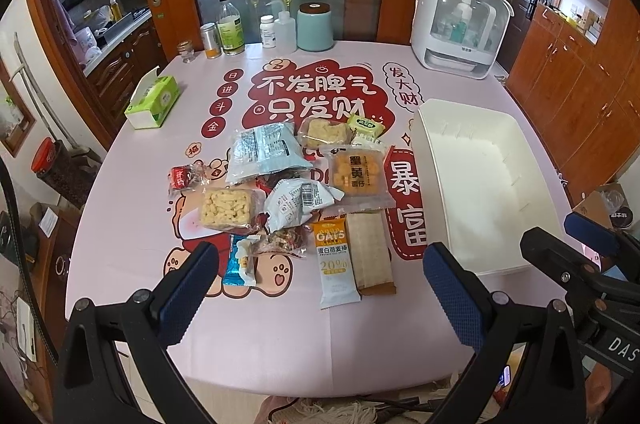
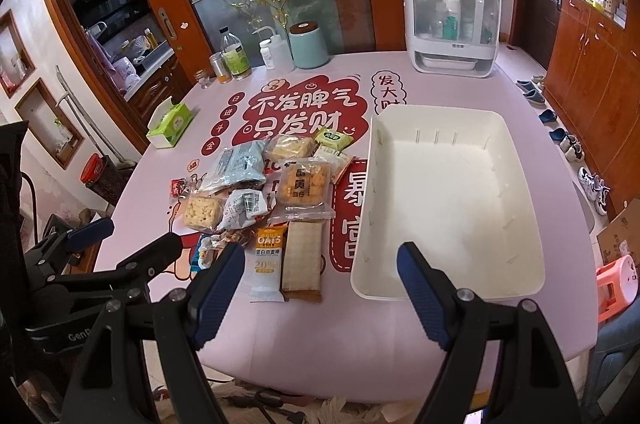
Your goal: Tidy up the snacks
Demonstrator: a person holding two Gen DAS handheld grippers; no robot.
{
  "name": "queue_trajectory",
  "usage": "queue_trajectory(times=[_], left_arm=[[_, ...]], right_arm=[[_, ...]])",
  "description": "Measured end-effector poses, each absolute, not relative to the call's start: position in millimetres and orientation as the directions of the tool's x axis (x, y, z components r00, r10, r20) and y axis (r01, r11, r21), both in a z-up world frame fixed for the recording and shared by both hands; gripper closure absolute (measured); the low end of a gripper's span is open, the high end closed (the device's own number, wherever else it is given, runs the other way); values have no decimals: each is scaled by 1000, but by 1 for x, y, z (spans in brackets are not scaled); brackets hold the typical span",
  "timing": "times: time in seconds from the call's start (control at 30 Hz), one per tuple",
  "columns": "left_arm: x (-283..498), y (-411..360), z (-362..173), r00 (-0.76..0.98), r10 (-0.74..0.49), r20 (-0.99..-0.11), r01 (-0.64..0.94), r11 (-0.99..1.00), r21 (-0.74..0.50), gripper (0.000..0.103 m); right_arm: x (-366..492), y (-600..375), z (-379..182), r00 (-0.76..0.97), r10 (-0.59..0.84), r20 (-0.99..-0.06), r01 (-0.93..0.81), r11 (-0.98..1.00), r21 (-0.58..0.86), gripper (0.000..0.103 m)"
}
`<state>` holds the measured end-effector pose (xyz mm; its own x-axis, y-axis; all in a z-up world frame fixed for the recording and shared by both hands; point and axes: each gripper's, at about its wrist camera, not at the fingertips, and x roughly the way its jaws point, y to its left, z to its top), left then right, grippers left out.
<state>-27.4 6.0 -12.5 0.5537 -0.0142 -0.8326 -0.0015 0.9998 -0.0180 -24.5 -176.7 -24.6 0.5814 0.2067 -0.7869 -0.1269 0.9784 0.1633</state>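
Observation:
Several wrapped snacks lie in a heap on the pink table: an oat bar (image 1: 335, 262) (image 2: 269, 262), a brown bar (image 1: 371, 254) (image 2: 303, 260), a yolk pastry pack (image 1: 354, 172) (image 2: 304, 183), a rice cake (image 1: 228, 208) (image 2: 202, 212), a pale blue bag (image 1: 264, 151) (image 2: 238, 165). An empty white bin (image 1: 476, 183) (image 2: 444, 203) stands right of them. My left gripper (image 1: 320, 288) is open and empty, above the table's front edge before the snacks. My right gripper (image 2: 320, 292) is open and empty, near the bin's front left corner.
A green tissue box (image 1: 154, 99) (image 2: 170, 123) sits at the left. Bottles and a teal canister (image 1: 315, 25) (image 2: 308, 43) line the back edge. A white appliance (image 1: 460, 23) (image 2: 452, 23) stands at the back right. Shoes and a pink stool (image 2: 616, 284) are on the floor right.

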Motion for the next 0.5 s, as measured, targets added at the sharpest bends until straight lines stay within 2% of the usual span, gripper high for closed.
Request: queue_trajectory(times=[0.5], left_arm=[[-28, 9, -6, 558, -6, -830, -13, 1000, -17, 2]], right_arm=[[-30, -182, -26, 584, 201, -786, -117, 979, 164, 24]])
